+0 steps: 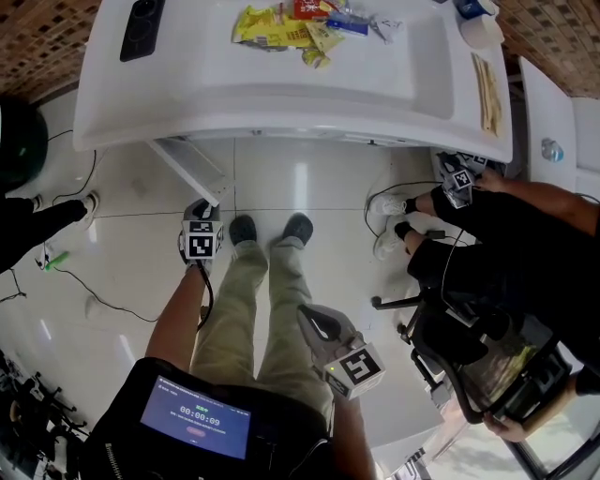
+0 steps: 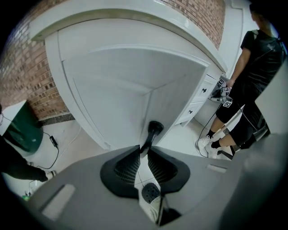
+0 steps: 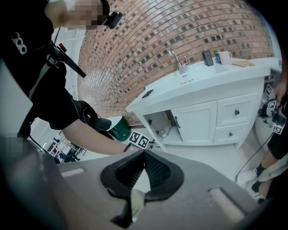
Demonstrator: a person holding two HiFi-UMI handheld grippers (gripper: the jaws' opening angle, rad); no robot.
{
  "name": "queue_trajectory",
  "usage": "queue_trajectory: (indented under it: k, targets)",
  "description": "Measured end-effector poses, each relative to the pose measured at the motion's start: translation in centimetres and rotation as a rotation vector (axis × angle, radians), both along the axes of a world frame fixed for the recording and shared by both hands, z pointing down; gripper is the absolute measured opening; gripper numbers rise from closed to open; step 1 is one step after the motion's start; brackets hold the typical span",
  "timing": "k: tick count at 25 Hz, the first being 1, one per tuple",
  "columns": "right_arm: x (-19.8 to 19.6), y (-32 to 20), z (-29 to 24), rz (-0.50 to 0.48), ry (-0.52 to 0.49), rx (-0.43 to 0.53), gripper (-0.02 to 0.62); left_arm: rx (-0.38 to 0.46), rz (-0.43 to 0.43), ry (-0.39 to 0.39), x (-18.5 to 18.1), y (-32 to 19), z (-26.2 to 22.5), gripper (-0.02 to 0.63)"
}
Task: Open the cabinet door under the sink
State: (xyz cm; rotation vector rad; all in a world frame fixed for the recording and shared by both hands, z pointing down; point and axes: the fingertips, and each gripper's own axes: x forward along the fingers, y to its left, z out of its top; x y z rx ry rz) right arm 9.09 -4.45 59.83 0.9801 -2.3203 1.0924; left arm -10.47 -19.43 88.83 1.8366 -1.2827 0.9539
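cabinet door point(image 2: 135, 81) ajar, second person point(image 2: 258, 58) nearby

Quick tally, nothing fancy
Spotted one open cabinet door point(image 2: 135, 85), one knob point(image 2: 155, 127) on it, one shut door point(image 3: 200, 123), two drawers point(image 3: 247, 108) point(image 3: 240, 131), one faucet point(image 3: 177, 60).

The white table point(image 1: 281, 94) is kinda messy: snack wrappers point(image 1: 281, 28) piled mid-top, a black tray point(image 1: 142, 28) on the left (contents unclear) and wooden sticks point(image 1: 485, 89) on the right. Black cables point(image 1: 103, 300) trail over the tiled floor point(image 1: 309, 178).
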Motion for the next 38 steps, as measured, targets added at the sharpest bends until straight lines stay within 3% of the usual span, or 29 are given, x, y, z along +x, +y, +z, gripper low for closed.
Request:
queue_trajectory:
  k: [6,14,20,28,38]
  targets:
    - [-0.3,0.4,0.5,-0.021,0.011,-0.021,-0.012,-0.022,-0.029,-0.025,-2.9,2.5,0.0,0.066]
    - [-2.3,0.4,0.9,-0.053,-0.008,-0.035,-0.012,-0.063,-0.077,-0.079,-9.5,5.6,0.0,0.053]
    - [-3.9,0.4,1.1,-0.091,-0.015,-0.047,-0.012,-0.063,-0.079,-0.094,-11.6,6.0,-0.2,0.048]
    - [-4.3,0.3,1.6,-0.116,-0.005,-0.055,-0.012,-0.074,-0.045,-0.123,-13.9,6.7,-0.1,0.044]
    - [-6.0,-0.3,1.9,-0.149,-0.012,-0.061,-0.012,-0.09,0.069,-0.199,-18.6,6.9,0.2,0.044]
